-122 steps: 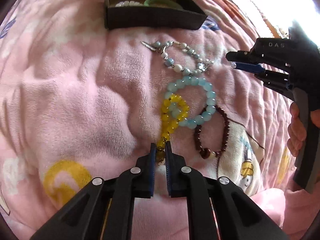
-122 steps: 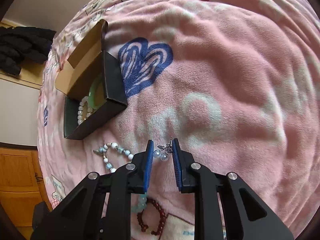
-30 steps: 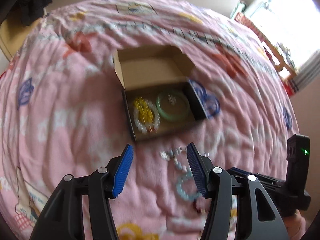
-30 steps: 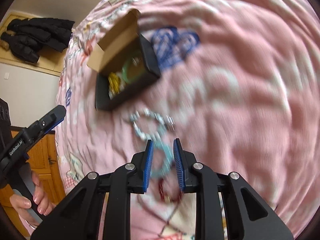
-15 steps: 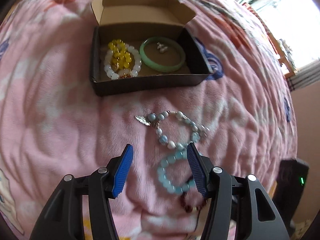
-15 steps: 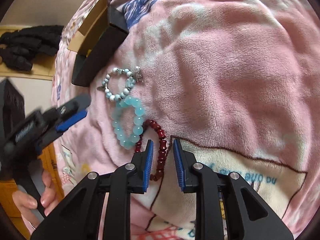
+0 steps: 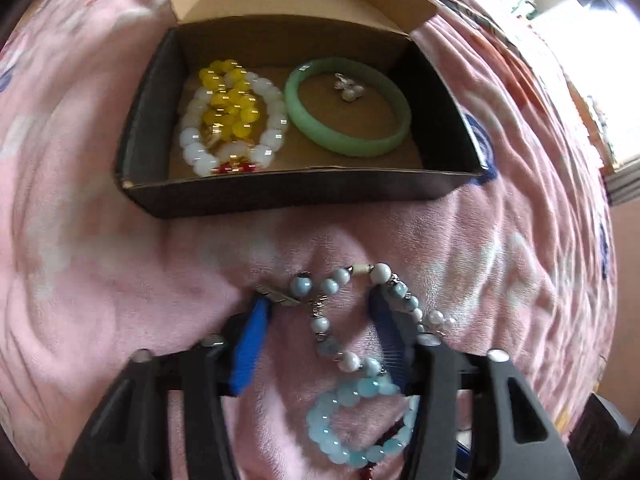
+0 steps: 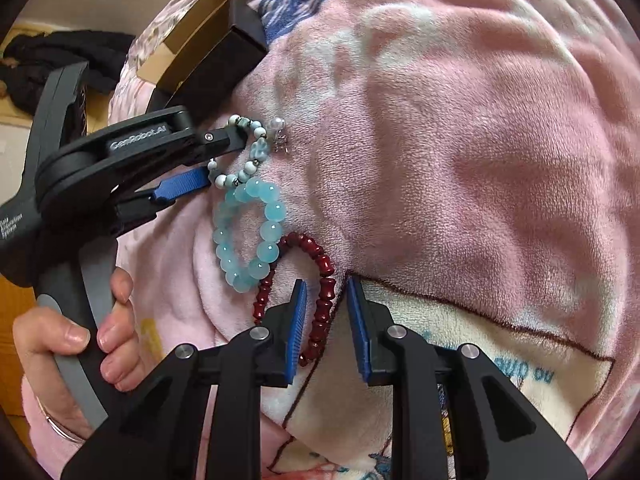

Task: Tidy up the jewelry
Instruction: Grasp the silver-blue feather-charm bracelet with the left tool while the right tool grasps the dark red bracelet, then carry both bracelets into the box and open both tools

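An open black box point(image 7: 280, 196) on the pink blanket holds a yellow bead bracelet point(image 7: 228, 104), a white bead bracelet point(image 7: 272, 136), a green bangle point(image 7: 352, 144) and small earrings point(image 7: 348, 90). My left gripper point(image 7: 320, 312) is open, its jaws either side of a blue-and-white charm bracelet point(image 7: 332, 320) lying on the blanket. A light blue bead bracelet point(image 8: 248, 236) lies next to it. My right gripper point(image 8: 324, 300) is open, its jaws either side of a dark red bead bracelet point(image 8: 320, 300). The left gripper also shows in the right wrist view point(image 8: 216, 160).
The pink blanket point(image 8: 460, 140) is soft and wrinkled with printed patterns. The box point(image 8: 208, 36) lies beyond the bracelets, lid flap up. A dark garment point(image 8: 60, 52) lies on a shelf at far left. A bright window is at far right in the left wrist view.
Both grippers have dropped close to the blanket. The left one now straddles the charm bracelet and the right one straddles the red bracelet. Earlier the yellow bracelet went into the box.
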Motion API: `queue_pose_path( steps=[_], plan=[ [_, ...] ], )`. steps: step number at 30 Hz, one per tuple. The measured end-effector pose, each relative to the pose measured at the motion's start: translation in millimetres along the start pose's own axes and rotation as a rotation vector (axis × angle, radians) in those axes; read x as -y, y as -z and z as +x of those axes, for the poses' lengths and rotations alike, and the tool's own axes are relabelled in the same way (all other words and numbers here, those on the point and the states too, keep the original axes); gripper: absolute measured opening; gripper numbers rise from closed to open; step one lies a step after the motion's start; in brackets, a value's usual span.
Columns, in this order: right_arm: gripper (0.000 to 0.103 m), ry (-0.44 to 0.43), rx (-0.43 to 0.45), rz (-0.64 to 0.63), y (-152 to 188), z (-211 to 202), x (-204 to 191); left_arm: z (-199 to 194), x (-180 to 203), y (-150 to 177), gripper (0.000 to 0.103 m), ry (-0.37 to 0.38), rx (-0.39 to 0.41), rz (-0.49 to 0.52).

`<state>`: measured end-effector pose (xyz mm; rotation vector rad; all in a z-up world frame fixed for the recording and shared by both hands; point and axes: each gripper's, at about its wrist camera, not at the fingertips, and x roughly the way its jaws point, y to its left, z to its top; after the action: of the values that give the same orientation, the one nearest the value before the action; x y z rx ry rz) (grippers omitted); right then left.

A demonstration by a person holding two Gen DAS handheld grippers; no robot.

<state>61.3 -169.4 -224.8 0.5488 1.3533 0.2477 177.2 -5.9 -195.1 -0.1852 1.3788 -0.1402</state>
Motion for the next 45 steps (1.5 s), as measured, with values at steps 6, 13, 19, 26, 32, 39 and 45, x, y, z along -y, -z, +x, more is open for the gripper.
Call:
queue_pose_path(
  steps=[6, 13, 19, 26, 32, 39, 45],
  plan=[
    [0.011, 0.011, -0.001, -0.026, -0.2, -1.4, -3.1, -14.2, -0.3, 8.4, 0.016, 0.001, 0.016, 0.033],
    [0.009, -0.002, 0.015, -0.047, 2.5, -15.5, -7.6, -40.7, 6.8, 19.9, 0.010, -0.033, 0.056, 0.105],
    [0.009, -0.032, 0.056, -0.072, 4.4, -39.6, -18.7, -67.0, 1.5, 25.6, 0.010, -0.031, 0.082, 0.126],
    [0.009, -0.082, 0.130, -0.097, -3.7, -76.1, -32.0, -121.3, 3.7, 31.2, 0.010, -0.055, 0.164, 0.165],
    [0.009, -0.107, 0.185, -0.088, -7.4, -107.3, -30.3, -153.3, 10.5, 30.2, 0.010, -0.075, 0.242, 0.156],
    [0.009, -0.111, 0.241, -0.109, -32.5, -148.5, -42.3, -180.4, 14.4, 17.8, 0.010, -0.079, 0.297, 0.171],
    [0.009, -0.032, 0.317, -0.165, -77.0, -169.7, -65.2, -190.6, 8.4, -11.1, 0.010, -0.098, 0.346, 0.152]
  ],
)
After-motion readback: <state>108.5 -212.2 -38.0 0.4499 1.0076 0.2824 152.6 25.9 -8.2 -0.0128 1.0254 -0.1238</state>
